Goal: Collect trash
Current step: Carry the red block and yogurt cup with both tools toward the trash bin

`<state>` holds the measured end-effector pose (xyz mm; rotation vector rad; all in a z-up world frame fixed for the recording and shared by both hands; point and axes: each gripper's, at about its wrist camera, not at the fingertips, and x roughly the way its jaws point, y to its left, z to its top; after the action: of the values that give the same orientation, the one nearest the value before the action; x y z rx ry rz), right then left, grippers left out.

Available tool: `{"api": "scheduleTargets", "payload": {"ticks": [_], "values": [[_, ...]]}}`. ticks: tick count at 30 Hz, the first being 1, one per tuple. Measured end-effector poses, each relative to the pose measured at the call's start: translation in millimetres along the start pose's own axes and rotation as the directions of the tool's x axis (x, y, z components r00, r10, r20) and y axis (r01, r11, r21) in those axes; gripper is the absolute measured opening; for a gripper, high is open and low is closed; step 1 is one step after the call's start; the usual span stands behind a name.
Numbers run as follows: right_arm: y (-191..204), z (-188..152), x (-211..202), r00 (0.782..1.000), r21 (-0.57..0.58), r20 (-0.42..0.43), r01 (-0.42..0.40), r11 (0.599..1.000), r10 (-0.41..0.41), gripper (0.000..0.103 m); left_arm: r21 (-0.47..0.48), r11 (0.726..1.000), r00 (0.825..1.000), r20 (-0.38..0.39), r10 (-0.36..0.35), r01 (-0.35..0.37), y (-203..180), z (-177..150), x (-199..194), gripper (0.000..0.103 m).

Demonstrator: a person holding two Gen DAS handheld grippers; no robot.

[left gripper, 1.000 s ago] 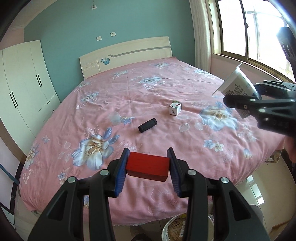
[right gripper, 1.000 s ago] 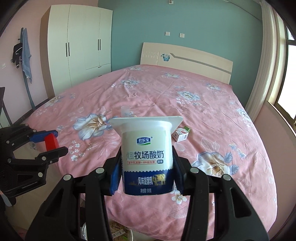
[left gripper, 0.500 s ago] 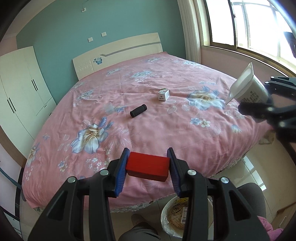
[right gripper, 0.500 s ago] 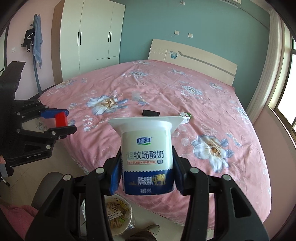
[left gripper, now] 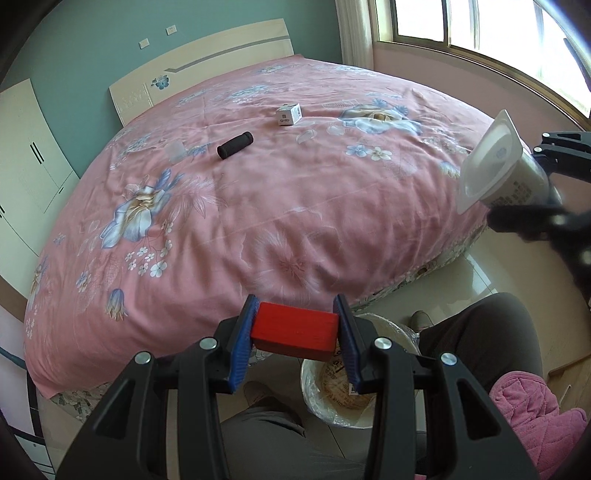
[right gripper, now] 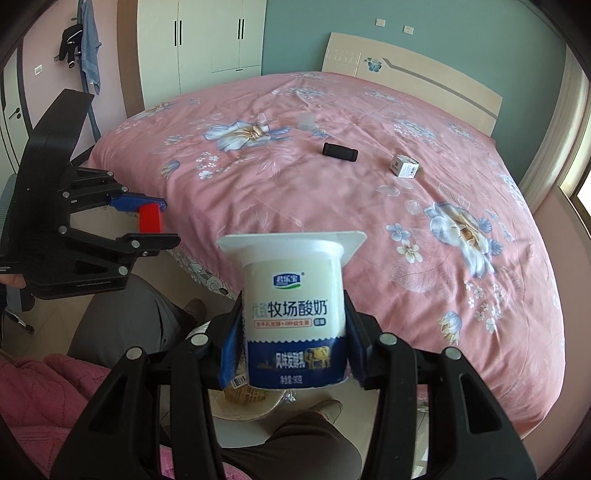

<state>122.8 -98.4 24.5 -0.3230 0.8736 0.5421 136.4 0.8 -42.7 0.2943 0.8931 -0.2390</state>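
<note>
My left gripper is shut on a red block and holds it over the near rim of a white trash bin on the floor. It also shows in the right wrist view. My right gripper is shut on a white and blue yogurt cup, above the bin, which the cup mostly hides. The cup also shows in the left wrist view. On the pink bed lie a black cylinder, a small white box and a clear plastic cup.
The pink flowered bed fills the space ahead. The person's legs and a pink garment flank the bin. White wardrobes stand at the left wall and a window at the right.
Both grippers have pulled back from the bed and tilted down. The trash bin and the person's legs have come further into view below them. Both keep their hold.
</note>
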Motion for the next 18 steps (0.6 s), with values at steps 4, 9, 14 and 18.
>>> {"api": "scheduleTargets", "payload": {"ticks": [4, 9, 14, 18], "values": [[-1.9, -16.2, 17.4, 0.999, 0.031, -0.050, -0.019, 0.999, 0.020, 0.048, -0.004, 1.000, 0.999, -0.048, -0.026, 0.026, -7.3, -13.1, 19.7, 0.044], [-0.4, -33.6, 37.6, 0.994, 0.059, -0.105, -0.035, 0.998, 0.042, 0.048, -0.010, 0.997, 0.992, -0.105, -0.073, 0.072, -15.4, -26.1, 42.2, 0.044], [3.9, -48.9, 56.9, 0.988, 0.077, -0.145, -0.046, 0.996, 0.057, 0.048, -0.014, 0.996, 0.985, -0.147, -0.086, 0.085, -20.6, -36.2, 61.6, 0.044], [4.8, -60.1, 74.8, 0.980, 0.106, -0.179, -0.065, 0.992, 0.084, 0.048, -0.012, 0.996, 0.980, -0.178, -0.092, 0.091, -25.2, -43.3, 73.9, 0.044]]}}
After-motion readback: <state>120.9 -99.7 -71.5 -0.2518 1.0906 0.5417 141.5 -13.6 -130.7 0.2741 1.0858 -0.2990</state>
